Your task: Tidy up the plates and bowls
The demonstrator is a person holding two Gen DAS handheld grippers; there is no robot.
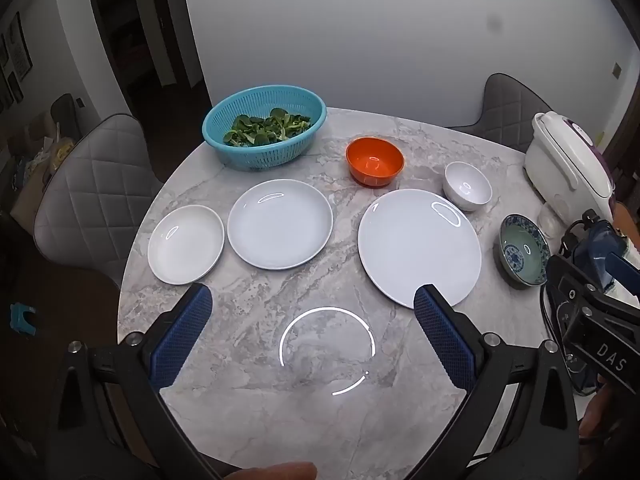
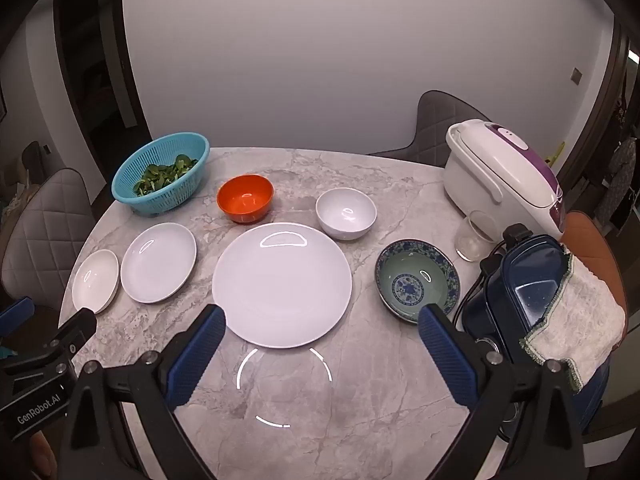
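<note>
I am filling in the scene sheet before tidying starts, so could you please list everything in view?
plates: 3, white, front row, large one rightmost
orange bowl: 1, behind plates
white bowl: 1, right of orange bowl
patterned bowl: 1, blue-green, right of large plate
colander: 1, teal, holding greens, far left
rice cooker: 1, white-purple, far right
glass: 1, clear, before cooker
navy appliance: 1, cloth-draped, right edge
table: 1, grey marble
chairs: grey, around table
left gripper: fingers open
right gripper: fingers open

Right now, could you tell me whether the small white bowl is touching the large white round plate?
Apart. The right wrist view shows bare marble table between the small white bowl and the large white plate.
</note>
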